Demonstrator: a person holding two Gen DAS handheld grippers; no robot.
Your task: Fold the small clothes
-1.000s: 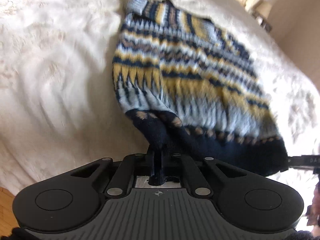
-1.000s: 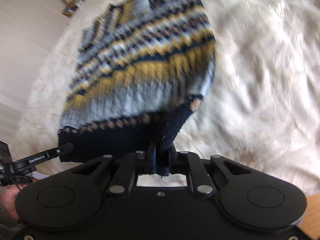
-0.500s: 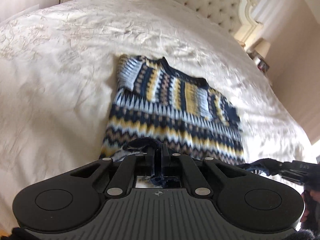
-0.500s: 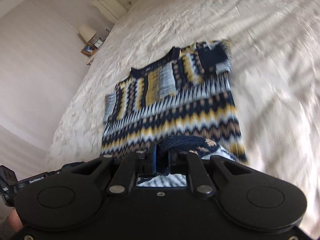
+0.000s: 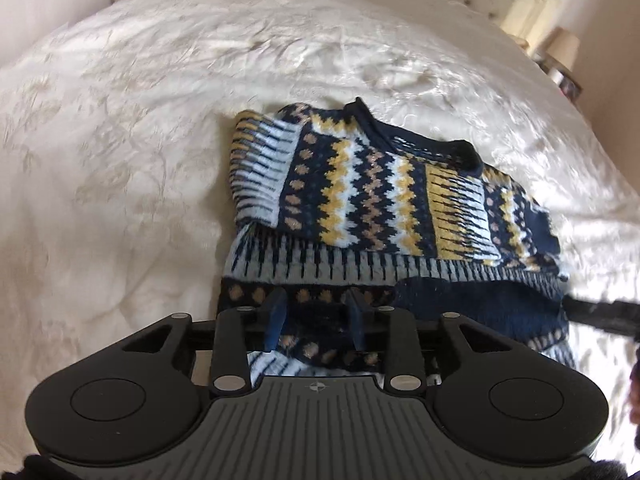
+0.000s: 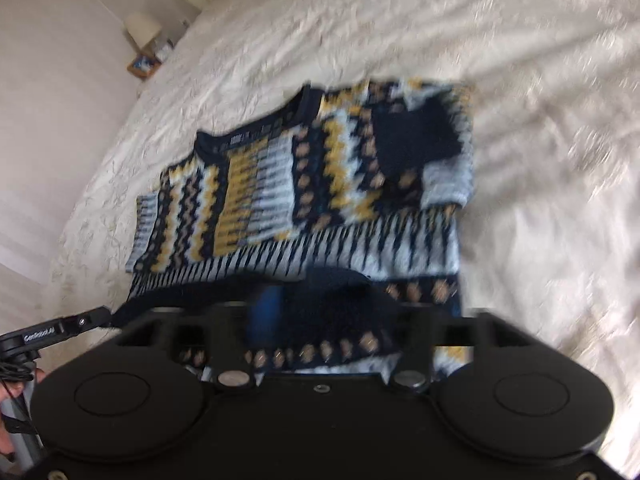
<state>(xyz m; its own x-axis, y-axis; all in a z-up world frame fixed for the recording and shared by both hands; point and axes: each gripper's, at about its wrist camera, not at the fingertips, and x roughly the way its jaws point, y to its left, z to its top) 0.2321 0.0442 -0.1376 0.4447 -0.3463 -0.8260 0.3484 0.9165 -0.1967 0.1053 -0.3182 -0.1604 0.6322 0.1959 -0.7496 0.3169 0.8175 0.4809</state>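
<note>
on bed (image 5: 120,200) — folded sweater (image 5: 380,200), "GenRobot.AI" on left gripper (image 6: 52,334)

Black left gripper (image 5: 316,314) with ribbed grey top, silver screws, blue-padded jaws

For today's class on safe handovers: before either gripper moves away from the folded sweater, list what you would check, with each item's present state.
1. Left gripper open, fingers apart: ok.
2. Right gripper open: ok, though blurred.
3. Sweater resting on the bed cover: ok.
4. Navy hem folded up over the body: ok.
5. Hem free of the left fingers: cannot tell; fabric lies between them.
6. Fold edges level: cannot tell.
</note>
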